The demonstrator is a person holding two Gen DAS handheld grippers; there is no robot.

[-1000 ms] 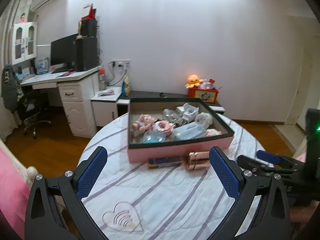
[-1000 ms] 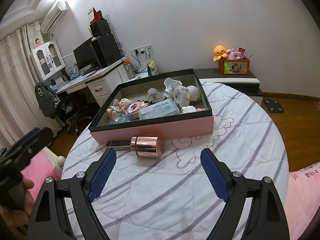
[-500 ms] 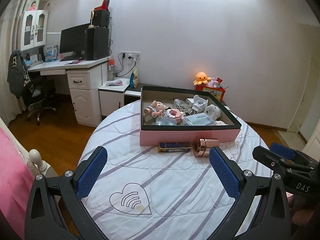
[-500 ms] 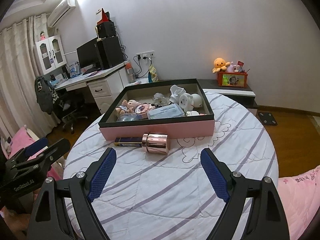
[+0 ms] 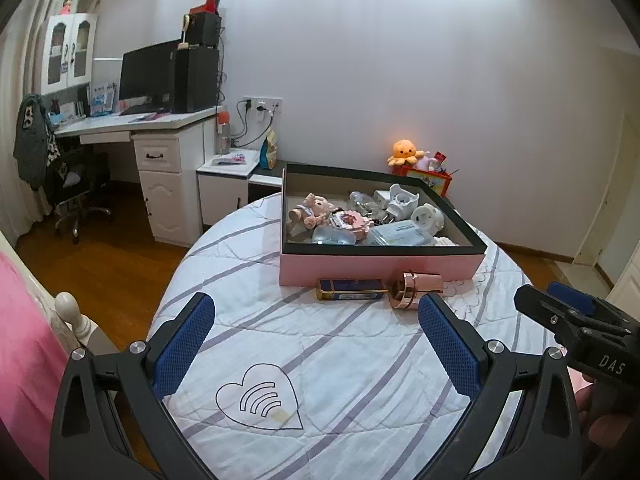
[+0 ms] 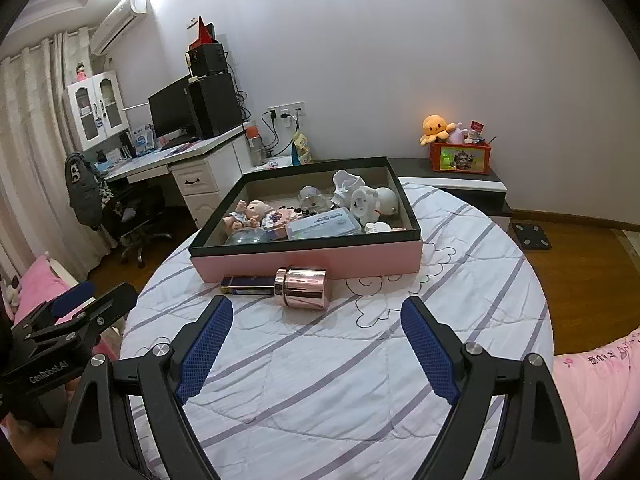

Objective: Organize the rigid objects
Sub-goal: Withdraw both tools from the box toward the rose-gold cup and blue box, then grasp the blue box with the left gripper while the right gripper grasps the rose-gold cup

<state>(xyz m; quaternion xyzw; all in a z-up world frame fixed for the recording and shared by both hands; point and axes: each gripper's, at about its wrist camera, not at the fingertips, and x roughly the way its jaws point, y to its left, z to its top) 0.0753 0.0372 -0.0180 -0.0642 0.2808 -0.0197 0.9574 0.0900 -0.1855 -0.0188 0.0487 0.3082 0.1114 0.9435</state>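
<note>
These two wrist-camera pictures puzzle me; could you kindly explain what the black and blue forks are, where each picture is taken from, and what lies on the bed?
No robot here: a person holds one two-finger tool in each hand, each with a camera looking along its fingers. One picture looks past the left gripper, the other past the right gripper. Both are open and hold nothing. On the striped bedspread sits a pink box full of small toys; in front of it lie a rose-gold cylinder and a dark blue tin.

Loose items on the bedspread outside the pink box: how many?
2. A rose-gold canister lies on its side before the pink box; a dark blue flat case lies beside it, end to end. The box's walls may hide others behind it.
</note>
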